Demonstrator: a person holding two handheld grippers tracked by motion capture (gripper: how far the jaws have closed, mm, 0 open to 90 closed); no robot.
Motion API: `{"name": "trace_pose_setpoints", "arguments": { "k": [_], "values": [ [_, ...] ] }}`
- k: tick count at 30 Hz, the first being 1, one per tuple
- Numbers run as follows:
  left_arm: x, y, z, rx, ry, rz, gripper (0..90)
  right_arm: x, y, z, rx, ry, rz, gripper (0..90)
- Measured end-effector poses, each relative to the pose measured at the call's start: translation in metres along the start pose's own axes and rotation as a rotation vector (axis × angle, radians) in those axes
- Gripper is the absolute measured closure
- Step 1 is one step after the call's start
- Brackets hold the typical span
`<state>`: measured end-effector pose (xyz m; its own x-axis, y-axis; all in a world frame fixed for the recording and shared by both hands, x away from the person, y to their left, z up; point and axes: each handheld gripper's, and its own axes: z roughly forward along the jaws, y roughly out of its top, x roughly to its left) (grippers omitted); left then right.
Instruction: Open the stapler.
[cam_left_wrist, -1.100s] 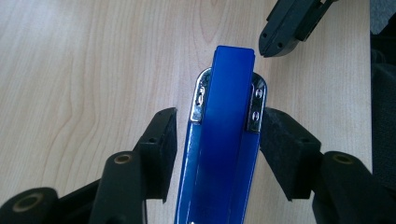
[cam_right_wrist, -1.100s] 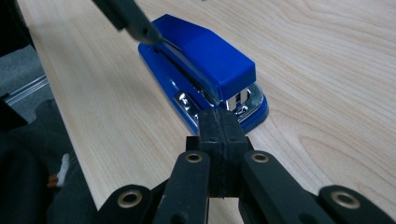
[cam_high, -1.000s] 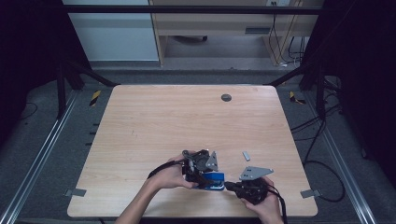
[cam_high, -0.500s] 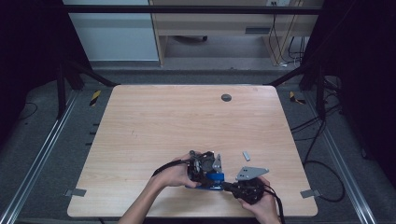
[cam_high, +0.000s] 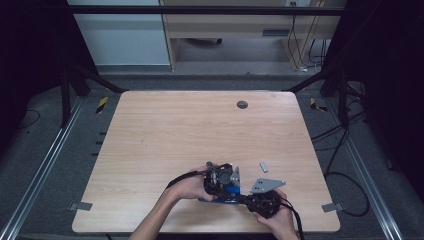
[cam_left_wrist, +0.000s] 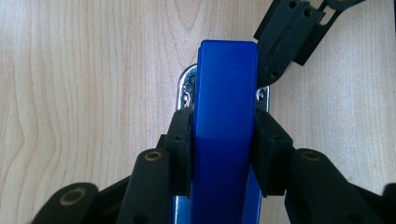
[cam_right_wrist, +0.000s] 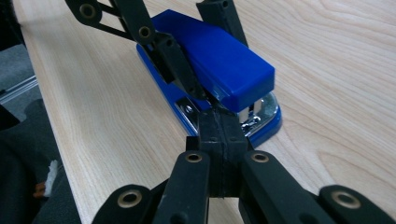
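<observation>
Here left claw (cam_left_wrist: 224, 140) clamps blue stapler (cam_left_wrist: 226, 102) | right claw (cam_right_wrist: 219, 135) closed, tips at stapler's front

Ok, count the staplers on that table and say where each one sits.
1: a blue stapler near the table's front edge, left gripper clamped on its sides, right gripper's shut tips at its mouth.

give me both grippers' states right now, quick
Left gripper: jaws have just been closing, pads now pressed on the sides of the blue stapler.
Right gripper: shut, jaws together at the stapler's front end, gripping nothing visible.
</observation>
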<state>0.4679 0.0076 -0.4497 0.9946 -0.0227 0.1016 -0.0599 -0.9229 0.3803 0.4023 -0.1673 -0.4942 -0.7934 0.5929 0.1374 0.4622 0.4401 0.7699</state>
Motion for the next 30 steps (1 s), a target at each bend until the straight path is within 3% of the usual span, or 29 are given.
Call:
{"name": "trace_pose_setpoints", "arguments": {
  "k": [16, 30],
  "values": [
    [0.0020, -0.0005, -0.0001, -0.002, -0.023, -0.016, 64.4, 0.0002, -0.0006, 0.0027, -0.019, -0.005, -0.005, 90.0],
    [0.0002, -0.0015, -0.0008, -0.019, -0.014, -0.008, 65.0, 0.0027, -0.0060, 0.0033, -0.061, -0.021, 0.001, 90.0]
  ]
}}
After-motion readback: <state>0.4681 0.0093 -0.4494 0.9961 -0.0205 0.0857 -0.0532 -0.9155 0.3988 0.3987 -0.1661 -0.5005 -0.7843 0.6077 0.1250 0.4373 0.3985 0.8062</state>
